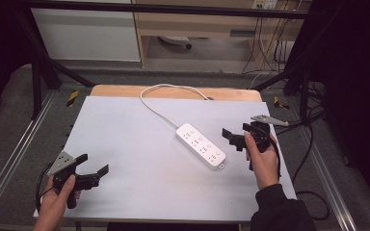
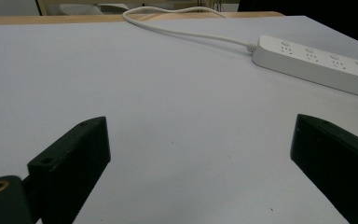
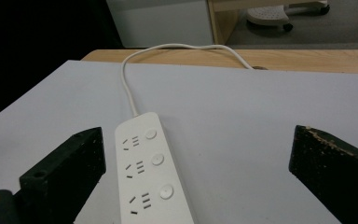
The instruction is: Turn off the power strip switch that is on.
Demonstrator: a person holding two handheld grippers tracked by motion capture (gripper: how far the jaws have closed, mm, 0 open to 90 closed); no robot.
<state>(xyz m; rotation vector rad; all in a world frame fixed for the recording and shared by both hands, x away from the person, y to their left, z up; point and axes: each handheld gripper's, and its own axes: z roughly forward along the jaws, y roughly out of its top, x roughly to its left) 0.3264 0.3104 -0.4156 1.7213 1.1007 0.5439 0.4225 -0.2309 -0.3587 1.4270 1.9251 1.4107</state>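
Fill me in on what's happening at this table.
A person holds a two-jaw tool in each hand over a pale table. The right tool hovers beside a white power strip, jaws wide open and nothing gripped. The left tool sits near the front left corner, also open and empty, well away from the strip. The strip's cord loops off toward the far edge. Nothing is plugged into it.

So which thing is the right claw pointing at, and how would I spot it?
Start at the white sheet covering the table. Right of its middle lies a white power strip, set diagonally beside the right claw. Its sockets, round buttons and white cord looping to the far edge mark it out.
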